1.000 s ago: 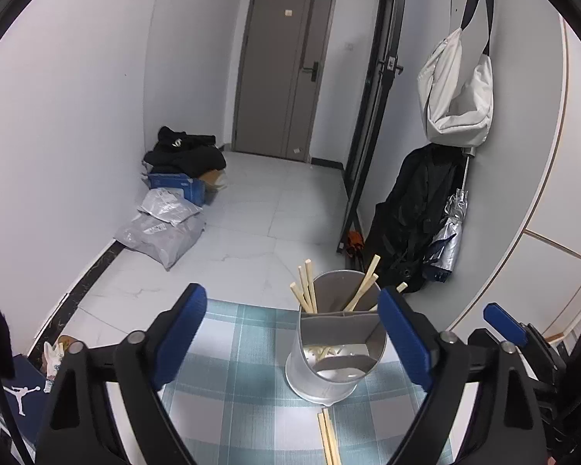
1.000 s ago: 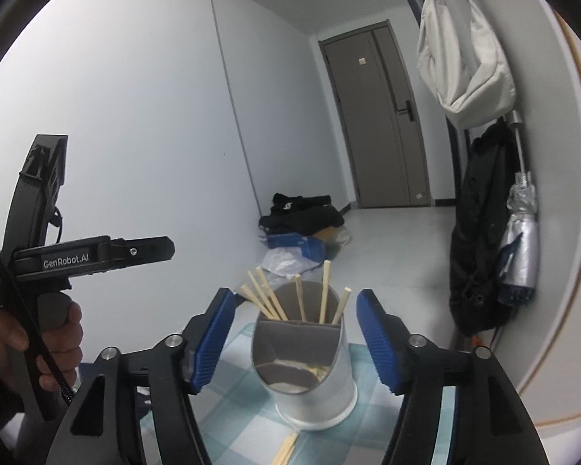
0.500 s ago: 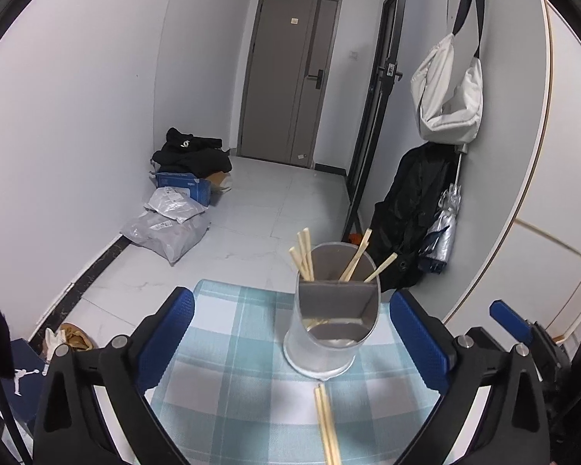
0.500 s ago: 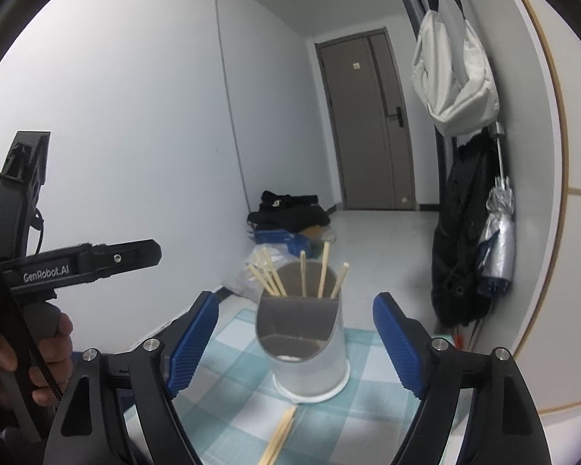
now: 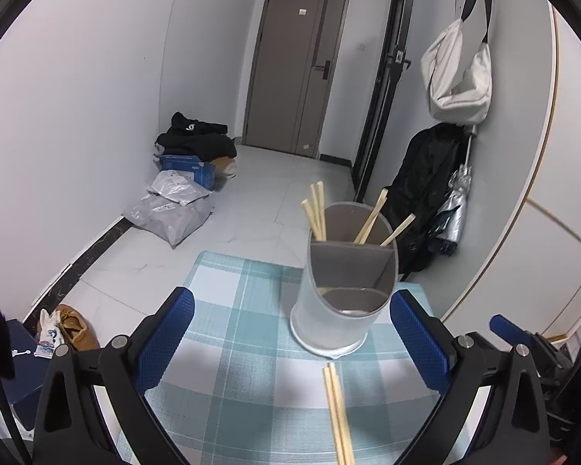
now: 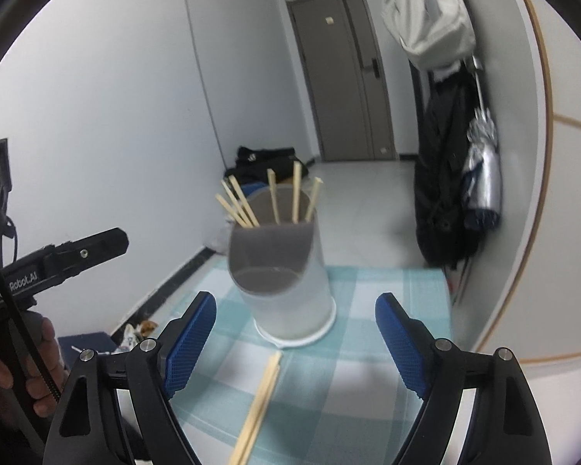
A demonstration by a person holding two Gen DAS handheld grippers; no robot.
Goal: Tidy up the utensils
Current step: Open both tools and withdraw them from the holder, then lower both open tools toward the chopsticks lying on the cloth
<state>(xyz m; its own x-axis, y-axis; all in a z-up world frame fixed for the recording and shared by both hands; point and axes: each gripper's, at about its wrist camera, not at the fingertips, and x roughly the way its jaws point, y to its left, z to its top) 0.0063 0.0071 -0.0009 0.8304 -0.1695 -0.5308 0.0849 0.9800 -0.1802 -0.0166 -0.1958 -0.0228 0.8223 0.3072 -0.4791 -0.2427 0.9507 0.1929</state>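
A grey divided utensil holder [image 5: 342, 290] stands on the blue checked tablecloth [image 5: 236, 333], with several wooden chopsticks [image 5: 317, 211] upright in its rear compartment. A loose pair of chopsticks [image 5: 339, 414] lies on the cloth in front of it. My left gripper [image 5: 290, 333] is open and empty, just short of the holder. In the right wrist view the holder [image 6: 286, 271] and the loose pair [image 6: 257, 407] show too. My right gripper [image 6: 294, 333] is open and empty, above the loose pair.
The table's far edge [image 5: 251, 259] lies just behind the holder, with tiled floor beyond. Bags and boxes [image 5: 174, 209] lie by the left wall. A black coat and umbrella [image 5: 434, 201] hang at the right. The left hand-held gripper [image 6: 38, 271] shows in the right wrist view.
Both grippers have pulled back and risen from the holder. More of the cloth and the loose chopstick pair has come into view. Both jaws have stayed open.
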